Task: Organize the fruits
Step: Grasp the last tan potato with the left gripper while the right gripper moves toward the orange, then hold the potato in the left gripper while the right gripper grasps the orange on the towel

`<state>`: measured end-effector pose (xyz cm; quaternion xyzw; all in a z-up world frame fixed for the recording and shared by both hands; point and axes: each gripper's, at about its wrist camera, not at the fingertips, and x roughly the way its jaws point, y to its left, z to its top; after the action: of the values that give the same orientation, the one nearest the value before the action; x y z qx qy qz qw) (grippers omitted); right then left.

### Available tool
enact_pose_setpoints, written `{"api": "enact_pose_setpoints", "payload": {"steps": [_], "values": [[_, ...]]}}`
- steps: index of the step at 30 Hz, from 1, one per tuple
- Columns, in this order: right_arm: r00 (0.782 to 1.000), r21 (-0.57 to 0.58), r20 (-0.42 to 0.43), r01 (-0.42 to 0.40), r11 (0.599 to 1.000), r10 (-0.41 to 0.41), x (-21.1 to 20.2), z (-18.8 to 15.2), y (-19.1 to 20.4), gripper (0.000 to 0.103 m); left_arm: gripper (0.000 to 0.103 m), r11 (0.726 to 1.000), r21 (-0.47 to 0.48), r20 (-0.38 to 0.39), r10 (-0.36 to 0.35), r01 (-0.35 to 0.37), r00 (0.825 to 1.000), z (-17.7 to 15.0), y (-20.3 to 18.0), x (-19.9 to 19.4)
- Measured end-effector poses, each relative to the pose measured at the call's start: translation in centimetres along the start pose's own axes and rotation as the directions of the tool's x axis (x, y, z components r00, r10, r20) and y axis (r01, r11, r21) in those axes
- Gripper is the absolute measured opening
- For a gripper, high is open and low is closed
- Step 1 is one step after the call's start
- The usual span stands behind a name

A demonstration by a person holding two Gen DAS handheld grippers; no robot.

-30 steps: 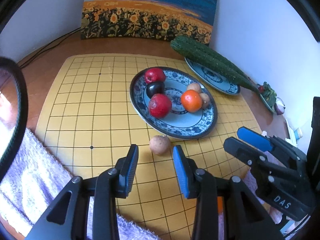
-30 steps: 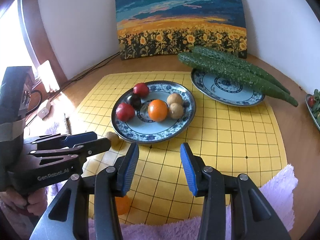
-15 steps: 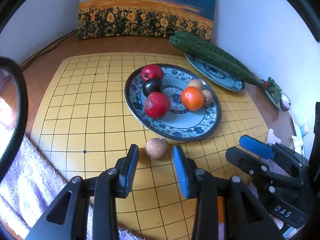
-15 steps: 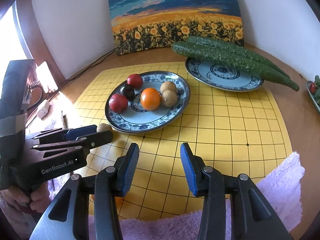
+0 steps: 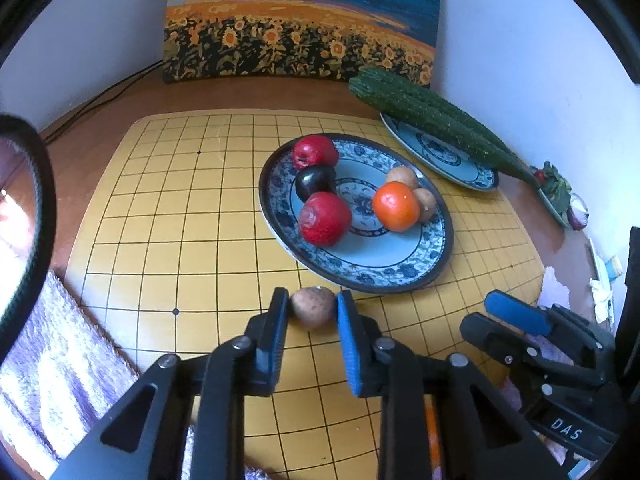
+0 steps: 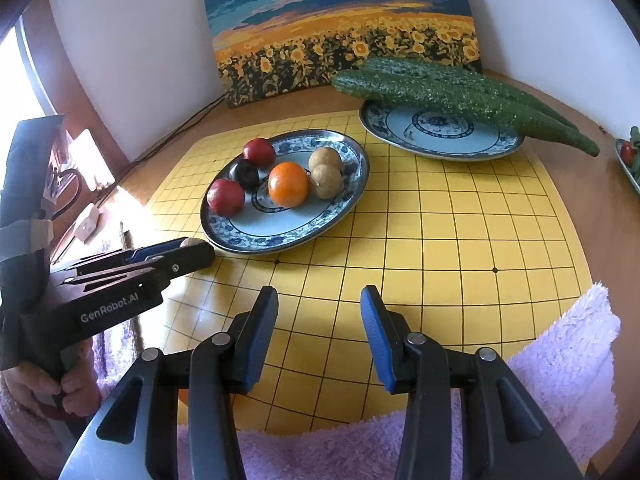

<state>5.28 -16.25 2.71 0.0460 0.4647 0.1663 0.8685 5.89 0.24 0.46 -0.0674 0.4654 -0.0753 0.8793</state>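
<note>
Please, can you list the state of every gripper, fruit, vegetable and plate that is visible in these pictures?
left gripper: closed on the loose brown fruit
loose brown fruit: on the yellow mat, beside the fruit plate
right gripper: open, empty, above the mat
fruit plate: holds two red fruits, a dark plum, an orange, two brown fruits
cucumbers: lying across the second plate

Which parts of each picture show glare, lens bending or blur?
Left wrist view: the yellow grid board has lines that bow outward, and corners go black. Right wrist view: the window area at left is blown out white, sunlight glares on the wooden table, and the grid curves likewise.
</note>
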Motion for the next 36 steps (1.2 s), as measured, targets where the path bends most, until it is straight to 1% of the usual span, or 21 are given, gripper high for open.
{"api": "enact_pose_setpoints", "payload": {"steps": [11, 18, 24, 29, 36], "values": [[1.0, -0.004, 0.011, 0.004, 1.0, -0.004, -0.7, -0.3, 0.5, 0.044, 0.025, 1.0, -0.023, 0.011, -0.004, 0.004, 1.0, -0.7, 0.8, -1.4], [1.0, -0.02, 0.023, 0.003, 1.0, -0.002, -1.6, -0.8, 1.5, 0.044, 0.025, 0.999, -0.043, 0.03, -0.006, 0.007, 1.0, -1.3, 1.7, -3.0], [0.999, -0.041, 0.041, 0.001, 0.999, 0.001, -2.7, -1.2, 2.4, 0.044, 0.025, 0.999, -0.052, 0.032, -0.011, 0.013, 0.999, -2.0, 2.1, -3.6], [0.999, -0.048, 0.036, 0.005, 0.999, -0.003, -2.8, -1.7, 2.8, 0.044, 0.025, 0.998, -0.055, 0.04, -0.015, 0.017, 0.999, -2.4, 2.3, -4.1], [0.999, -0.059, 0.04, -0.015, 0.998, 0.018, -3.5, -2.3, 3.6, 0.044, 0.025, 0.997, -0.07, 0.042, -0.011, 0.014, 0.999, -3.0, 2.7, -4.6]]}}
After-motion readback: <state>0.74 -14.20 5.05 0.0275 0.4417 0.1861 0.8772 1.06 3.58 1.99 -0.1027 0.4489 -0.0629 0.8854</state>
